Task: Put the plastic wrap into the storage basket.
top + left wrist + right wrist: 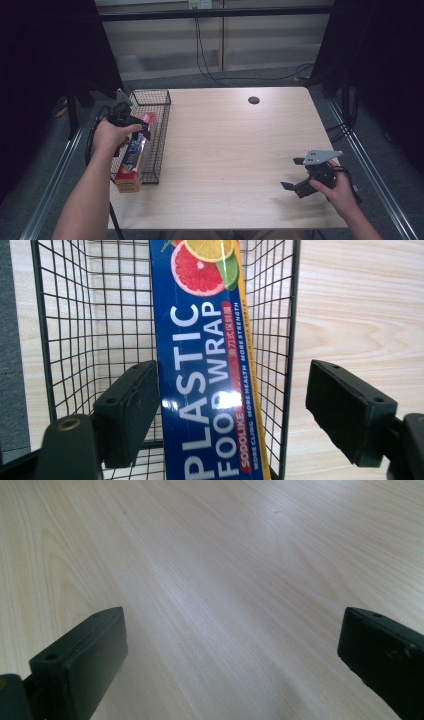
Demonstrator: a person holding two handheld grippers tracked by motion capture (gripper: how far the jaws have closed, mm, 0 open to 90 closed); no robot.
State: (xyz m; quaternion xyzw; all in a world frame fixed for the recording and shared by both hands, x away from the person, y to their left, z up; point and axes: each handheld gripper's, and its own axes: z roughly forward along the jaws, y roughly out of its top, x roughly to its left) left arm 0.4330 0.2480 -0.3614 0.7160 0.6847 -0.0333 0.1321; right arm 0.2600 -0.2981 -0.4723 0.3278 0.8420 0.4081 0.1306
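A long blue "Plastic Food Wrap" box (pixel 210 370) with fruit pictures lies lengthwise in a black wire basket (pixel 163 135) at the table's left edge. In the high view the box (pixel 131 165) sticks out over the basket's near end. My left gripper (pixel 131 131) hovers over the basket above the box. In the left gripper view its jaws (pixel 232 370) stand apart: the left pad is at the box's edge and the right pad is well clear of it. My right gripper (pixel 291 173) rests low over the table's near right part, open with nothing between its jaws (pixel 232 615).
The light wooden table (pixel 225 140) has a dark cable hole (pixel 254 100) near its far edge. Cables hang behind the table. Dark curtains stand at both sides, and metal rails run along the floor left and right.
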